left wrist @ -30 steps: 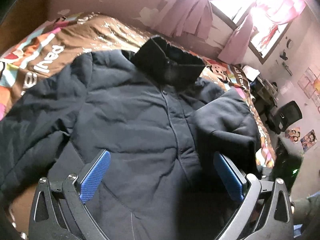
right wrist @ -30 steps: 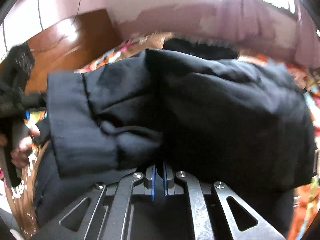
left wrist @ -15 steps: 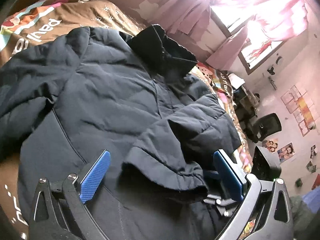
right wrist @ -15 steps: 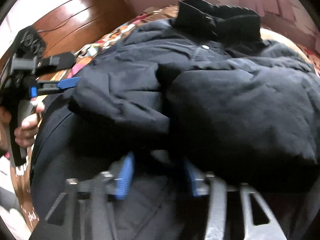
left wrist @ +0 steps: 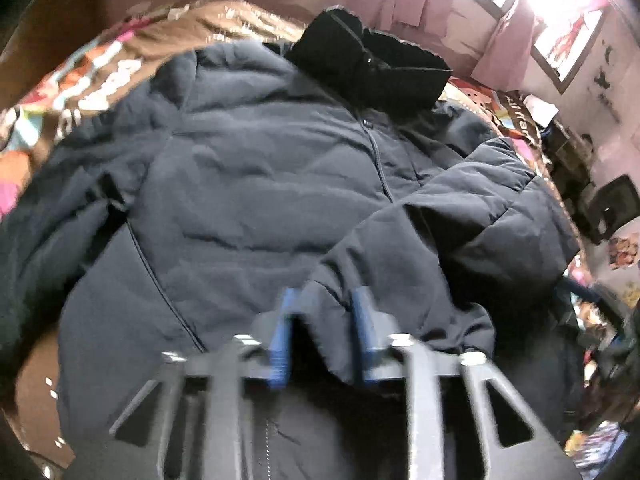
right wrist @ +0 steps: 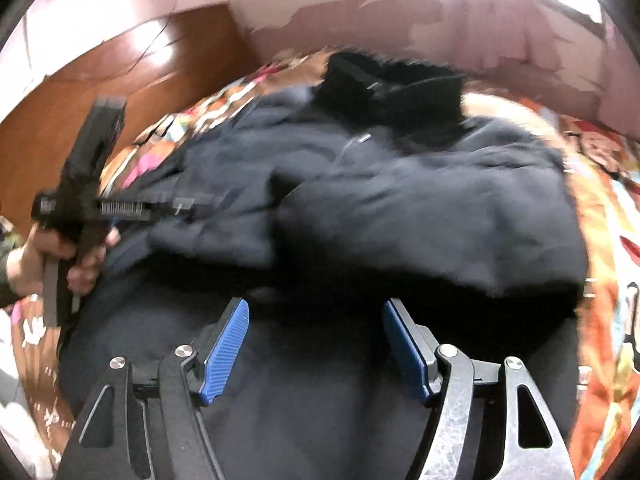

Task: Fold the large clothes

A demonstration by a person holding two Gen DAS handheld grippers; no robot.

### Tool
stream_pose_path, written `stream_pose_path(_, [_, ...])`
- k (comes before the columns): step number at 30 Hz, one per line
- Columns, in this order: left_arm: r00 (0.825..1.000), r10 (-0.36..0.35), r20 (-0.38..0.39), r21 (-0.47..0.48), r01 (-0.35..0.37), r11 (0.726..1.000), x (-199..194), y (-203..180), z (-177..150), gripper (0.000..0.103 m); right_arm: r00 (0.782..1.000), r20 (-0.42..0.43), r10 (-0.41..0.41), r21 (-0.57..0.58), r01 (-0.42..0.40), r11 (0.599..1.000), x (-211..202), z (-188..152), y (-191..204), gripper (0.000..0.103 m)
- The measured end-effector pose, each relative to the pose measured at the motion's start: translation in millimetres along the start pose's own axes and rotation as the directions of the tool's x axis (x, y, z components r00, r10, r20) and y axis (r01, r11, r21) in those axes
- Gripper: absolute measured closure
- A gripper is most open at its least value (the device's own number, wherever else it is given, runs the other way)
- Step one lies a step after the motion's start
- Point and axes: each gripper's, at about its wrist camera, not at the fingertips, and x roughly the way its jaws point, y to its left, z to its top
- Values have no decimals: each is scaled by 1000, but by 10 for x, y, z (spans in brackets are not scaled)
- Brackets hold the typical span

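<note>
The left gripper is closing its blue pads on the cuff end of the sleeve that lies folded across the front of the jacket; the cloth is between the jaws and appears pinched, though motion blur hides the exact contact. The right gripper hovers over the near hem with its jaws opening and nothing between them. The jacket lies face up on the patterned bedspread, zip upward, with its long axis running from the near hem to the black collar at the far end, toward the wall. To complete the step well, take a full bite of the cuff, not just its edge, since the padded fabric is thick and likely to spring back. Lay the sleeve flat and parallel to the zip, within the body outline. The left sleeve is spread out to the left and probably needs the same treatment next.
</note>
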Motion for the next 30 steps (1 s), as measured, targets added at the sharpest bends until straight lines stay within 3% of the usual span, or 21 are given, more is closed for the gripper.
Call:
stream_pose_path(3, [996,64,64,26,-66,997,-94,-51,31,97,996,63,-61,73,56,996,-85,121,-196,32])
stream_pose_path(7, [969,185,164,9,-189,982,-347,-9,187,98,984,120,-133,149,114,982,-38,313,-380,31])
stream_pose_path(9, [963,221,153,21,-227,974,-369,44,247,98,979,139,-152,174,127,977,30,368,-441,31])
stream_pose_path(14, [952,302,47,68,-304,950,-44,158,265,98,977,90,-192,165,176,971,407,517,-489,31])
stream_pose_path(19, [946,323,28,94,-324,941,134,233,154,96,979,3,-205,100,204,974,881,656,-405,31])
stream_pose_path(22, [958,285,33,63,-287,956,103,317,132,93,969,-53,-241,55,244,968,1096,661,-323,30])
stream_pose_path(24, [967,249,47,33,-250,968,10,374,116,86,959,-96,-265,29,269,963,1242,623,-309,26])
stream_pose_path(26, [970,233,75,-3,-234,972,-118,439,100,67,957,-121,-264,23,269,963,1347,569,-317,22])
stream_pose_path(30, [972,185,144,-138,-165,977,-490,702,-12,40,959,-102,-263,22,266,964,1369,493,-332,12])
